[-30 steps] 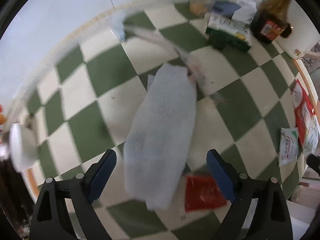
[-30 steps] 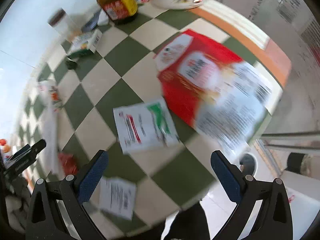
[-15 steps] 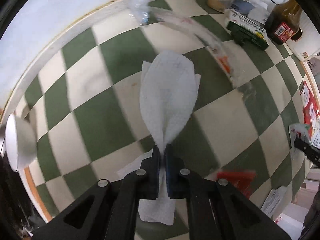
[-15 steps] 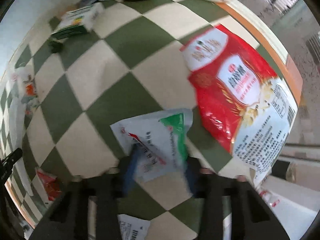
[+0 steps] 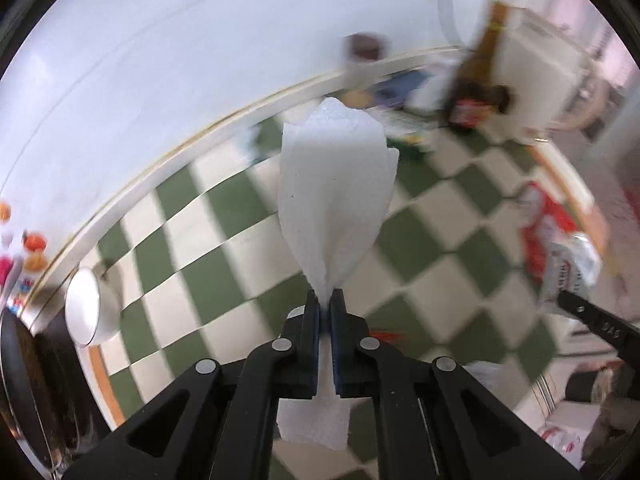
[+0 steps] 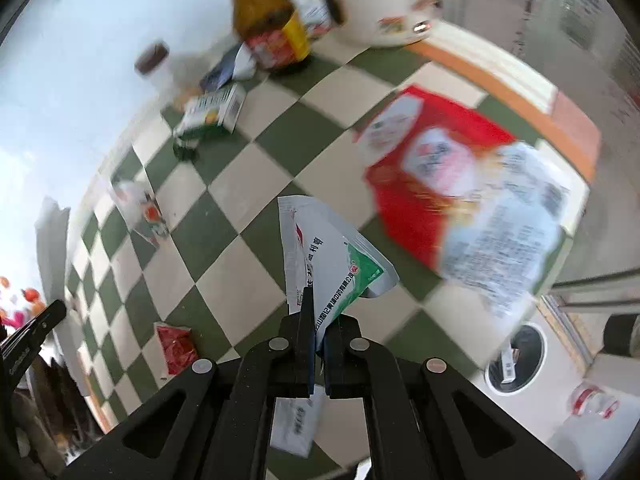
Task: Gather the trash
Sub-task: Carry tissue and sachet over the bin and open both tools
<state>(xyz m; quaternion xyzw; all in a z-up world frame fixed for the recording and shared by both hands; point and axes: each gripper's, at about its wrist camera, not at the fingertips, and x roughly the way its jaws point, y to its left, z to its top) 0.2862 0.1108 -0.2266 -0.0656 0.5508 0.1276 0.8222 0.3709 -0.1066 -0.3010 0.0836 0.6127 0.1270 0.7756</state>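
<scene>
The left gripper (image 5: pixel 325 300) has its jaws pinching a white paper towel (image 5: pixel 336 196), held clear above the checkered tabletop (image 5: pixel 224 240). The towel is soft, embossed and nearly weightless, so it fans out limp past the pinch; gathered folds near its middle give the surest hold. The right gripper (image 6: pixel 319 322) has just closed, jaws pressed on a white-and-green sachet (image 6: pixel 328 256) lifted off the tabletop. It is thin glossy film (probably slippery, likely to slide if nipped only at a corner), creased and light. Beside the sachet on the tabletop lie a large red bag (image 6: pixel 452 200) and a small red packet (image 6: pixel 176 346).
</scene>
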